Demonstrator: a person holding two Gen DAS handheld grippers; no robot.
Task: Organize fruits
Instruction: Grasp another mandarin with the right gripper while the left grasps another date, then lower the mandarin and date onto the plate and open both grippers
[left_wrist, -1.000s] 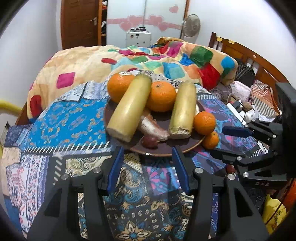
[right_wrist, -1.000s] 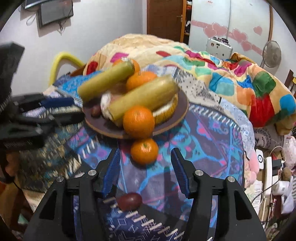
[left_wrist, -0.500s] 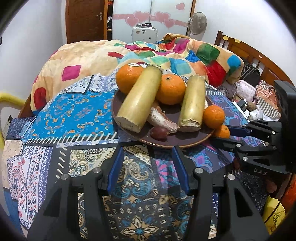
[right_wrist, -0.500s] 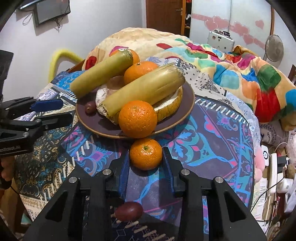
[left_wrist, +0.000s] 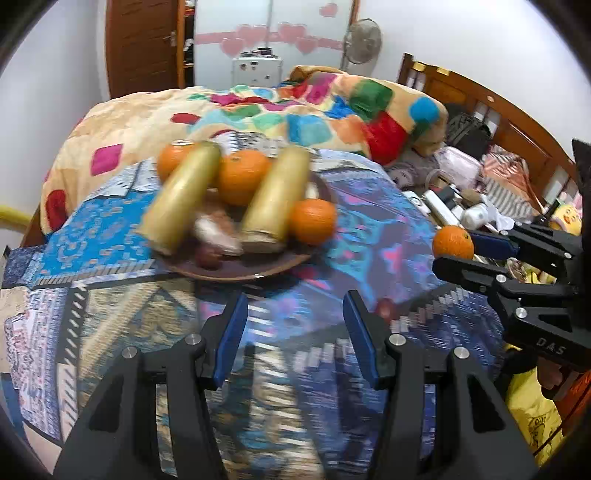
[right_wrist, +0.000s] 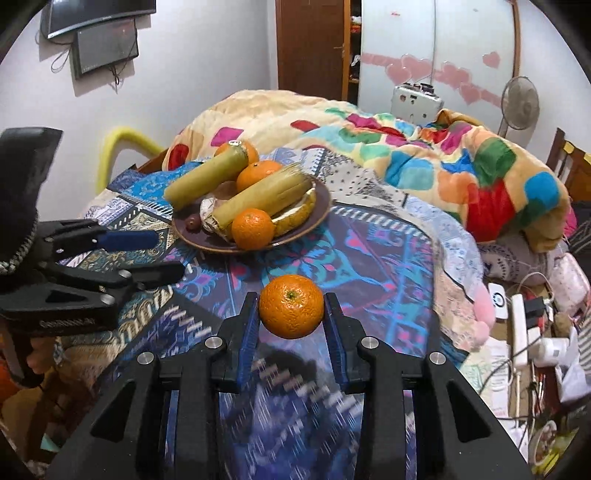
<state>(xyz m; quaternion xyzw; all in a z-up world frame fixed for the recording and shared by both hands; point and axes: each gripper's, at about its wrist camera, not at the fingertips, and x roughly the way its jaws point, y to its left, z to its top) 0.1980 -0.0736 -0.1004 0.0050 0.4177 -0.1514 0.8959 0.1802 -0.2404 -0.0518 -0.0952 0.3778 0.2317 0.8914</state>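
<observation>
My right gripper (right_wrist: 291, 314) is shut on a small orange (right_wrist: 291, 312) and holds it above the patterned cloth. The left wrist view shows that same orange (left_wrist: 453, 242) at the right, between the right gripper's fingers. The brown plate (right_wrist: 321, 218) stands farther back with three oranges, two long yellow-green stalks, a pale piece and a small dark red fruit on it. My left gripper (left_wrist: 291, 325) is open and empty, hovering over the cloth in front of the plate (left_wrist: 258, 274). Another small dark red fruit (left_wrist: 384, 308) lies on the cloth near its right finger.
A colourful blanket (right_wrist: 424, 162) is heaped behind the plate. To the right, past the cloth's edge, lie a power strip (right_wrist: 519, 328), cables and clutter. A wooden headboard (left_wrist: 491, 107) and a yellow bag (left_wrist: 532, 410) are at the right in the left wrist view.
My right gripper closed on the loose orange beside the plate and lifted it up and back. My left gripper drew away from the plate, which now sits farther off and to the left.
</observation>
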